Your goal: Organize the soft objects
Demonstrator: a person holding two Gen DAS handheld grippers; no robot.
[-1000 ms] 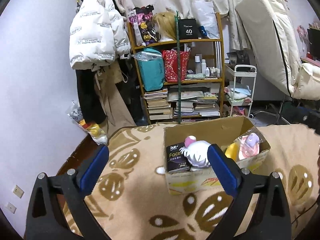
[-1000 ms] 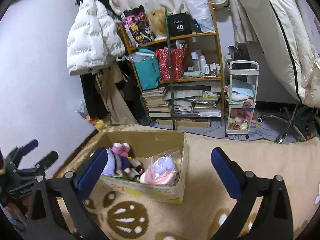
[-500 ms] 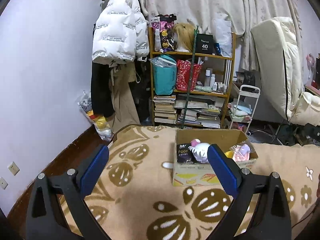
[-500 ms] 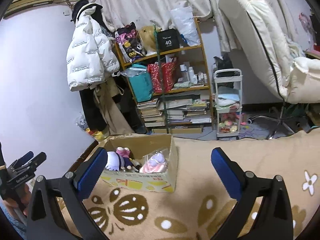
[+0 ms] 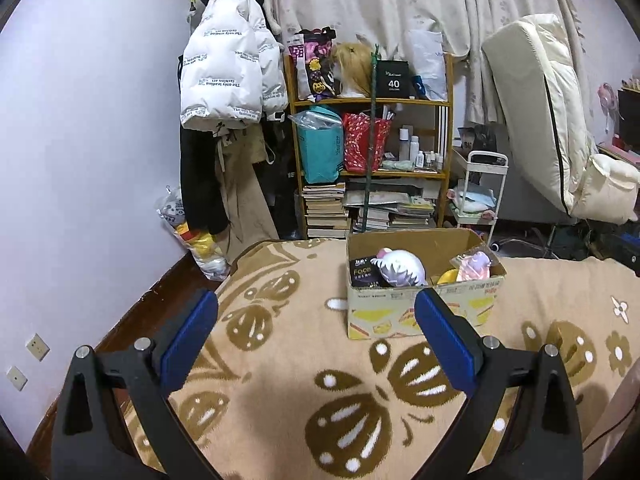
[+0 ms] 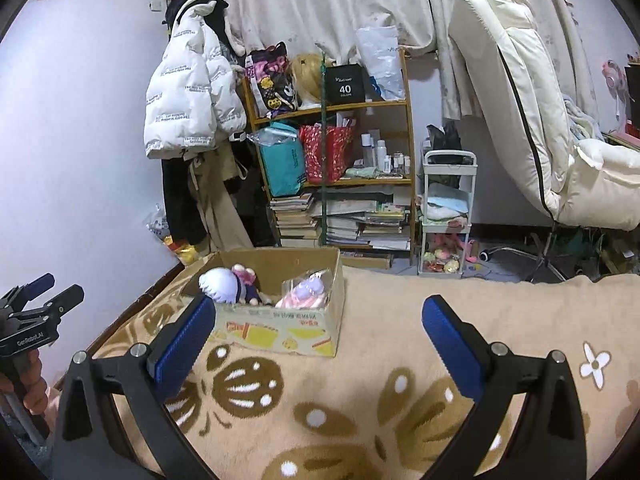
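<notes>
A cardboard box (image 5: pixel 420 308) (image 6: pixel 280 328) stands on the beige patterned blanket (image 5: pixel 320 380) (image 6: pixel 360 380). Inside lie a white-haired plush doll (image 5: pixel 400 270) (image 6: pixel 224 286), a bagged pink plush (image 5: pixel 474 264) (image 6: pixel 306 294), a black pack (image 5: pixel 362 274) and something yellow (image 5: pixel 446 277). My left gripper (image 5: pixel 316 340) is open and empty, held back from the box's near left side. In the right wrist view my right gripper (image 6: pixel 318 340) is open and empty too, in front of the box's right corner. The left gripper (image 6: pixel 44 294) also shows at the far left edge there, held by a hand (image 6: pixel 28 376).
Behind the bed stand a wooden shelf (image 5: pixel 372 140) with bags and books, a white jacket (image 5: pixel 224 76) hanging on the wall, a small white trolley (image 6: pixel 448 212) and a cream recliner chair (image 6: pixel 540 120). A dark wooden bed edge (image 5: pixel 160 292) runs along the left.
Both grippers have pulled back and up from the box, which now looks smaller and farther off. Both stay open and empty.
</notes>
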